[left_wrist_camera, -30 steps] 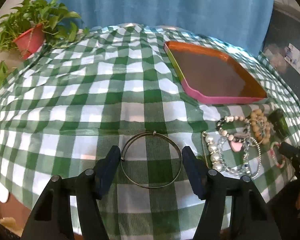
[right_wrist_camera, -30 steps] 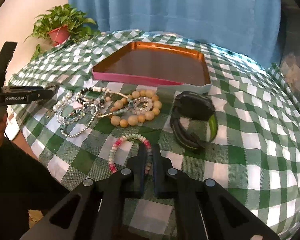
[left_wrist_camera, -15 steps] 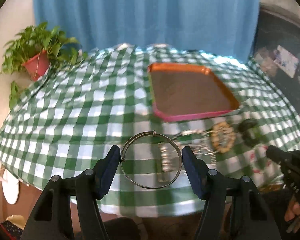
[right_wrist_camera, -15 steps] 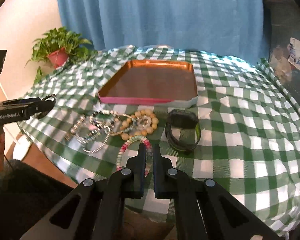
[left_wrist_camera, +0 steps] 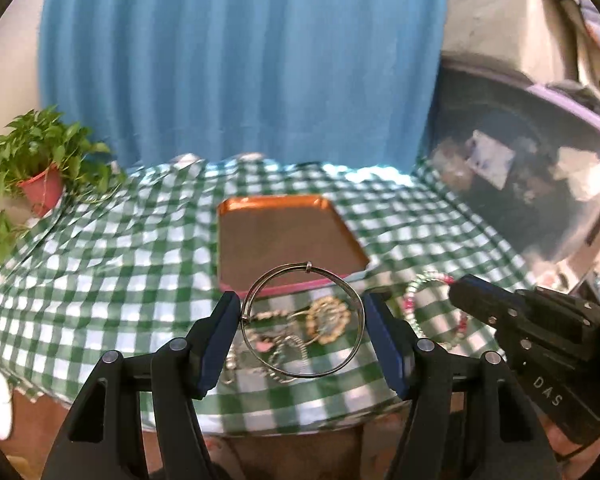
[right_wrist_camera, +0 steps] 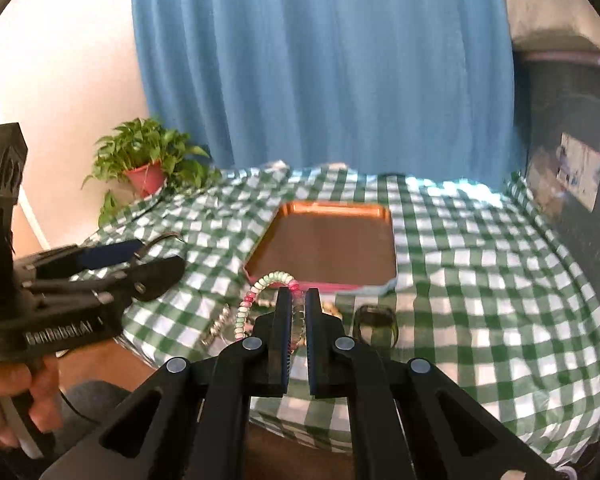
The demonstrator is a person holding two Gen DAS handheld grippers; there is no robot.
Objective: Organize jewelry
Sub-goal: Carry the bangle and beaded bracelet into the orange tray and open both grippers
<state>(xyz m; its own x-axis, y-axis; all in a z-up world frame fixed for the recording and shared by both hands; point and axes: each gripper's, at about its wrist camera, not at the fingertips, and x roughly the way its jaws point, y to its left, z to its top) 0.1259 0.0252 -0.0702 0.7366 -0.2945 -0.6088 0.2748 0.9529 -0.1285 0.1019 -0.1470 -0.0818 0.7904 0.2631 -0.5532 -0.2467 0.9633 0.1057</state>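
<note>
My left gripper [left_wrist_camera: 302, 320] is shut on a thin metal bangle [left_wrist_camera: 276, 276], held in the air before the table. My right gripper [right_wrist_camera: 298, 300] is shut on a pink, green and white beaded bracelet [right_wrist_camera: 260, 286], also lifted off the cloth; that bracelet shows in the left wrist view [left_wrist_camera: 428, 280] too. An orange tray with a pink rim [left_wrist_camera: 236, 240] [right_wrist_camera: 394, 248] lies empty on the checked cloth. Several bracelets [left_wrist_camera: 328, 320], pearl and wooden-bead ones, remain in a pile before the tray. A black watch [right_wrist_camera: 374, 322] lies on the cloth below my right gripper.
A green-and-white checked cloth [right_wrist_camera: 480, 280] covers the table. A potted plant in a red pot [right_wrist_camera: 146, 174] stands at the far left corner. A blue curtain [right_wrist_camera: 320, 60] hangs behind. A dark cabinet [right_wrist_camera: 572, 180] stands to the right.
Both grippers have lifted up and back from the table, the left with the bangle and the right with the beaded bracelet, which is now off the cloth.
</note>
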